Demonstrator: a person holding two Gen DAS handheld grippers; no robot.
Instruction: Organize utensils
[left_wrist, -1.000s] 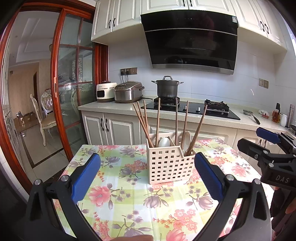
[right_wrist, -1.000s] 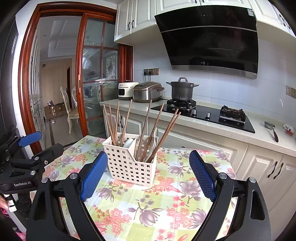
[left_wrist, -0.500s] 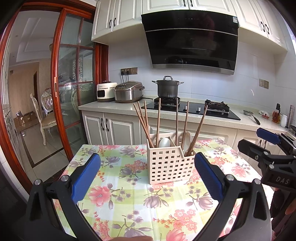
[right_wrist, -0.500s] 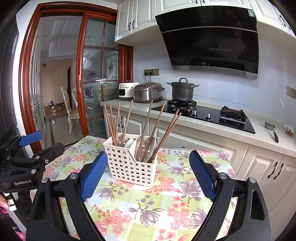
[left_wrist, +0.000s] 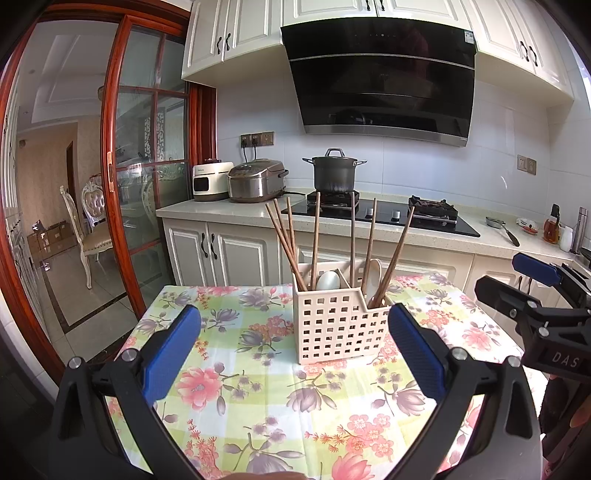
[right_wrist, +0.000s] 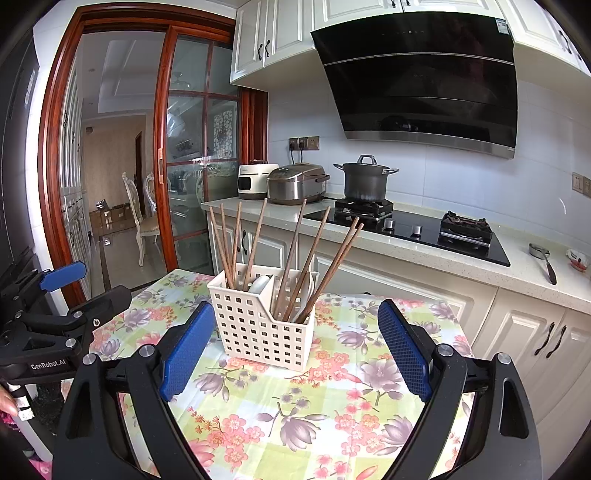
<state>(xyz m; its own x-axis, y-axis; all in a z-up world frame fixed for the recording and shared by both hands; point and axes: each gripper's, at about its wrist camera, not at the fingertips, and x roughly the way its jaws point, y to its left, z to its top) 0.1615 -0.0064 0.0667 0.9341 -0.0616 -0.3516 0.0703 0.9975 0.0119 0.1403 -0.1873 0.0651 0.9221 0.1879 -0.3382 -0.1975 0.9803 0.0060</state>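
While standing near the middle of the flowered tablecloth (left_wrist: 236, 369), cream lattice holder (left_wrist: 338, 326) with two compartments, brown chopsticks (left_wrist: 286, 243) leaning in both, white spoons (left_wrist: 328, 280) tucked inside. Left gripper (left_wrist: 293, 350) wide open, empty; right gripper (right_wrist: 295, 350) likewise. Printed "GenRobot.AI" and "DAS". Bare cloth all around, table edges well apart.

Your cream perforated utensil caddy (left_wrist: 338, 326) stands upright ahead, between your spread fingertips, well beyond them. Brown chopsticks (left_wrist: 286, 242) lean outward in both compartments, white spoons (left_wrist: 328, 280) tucked among them.
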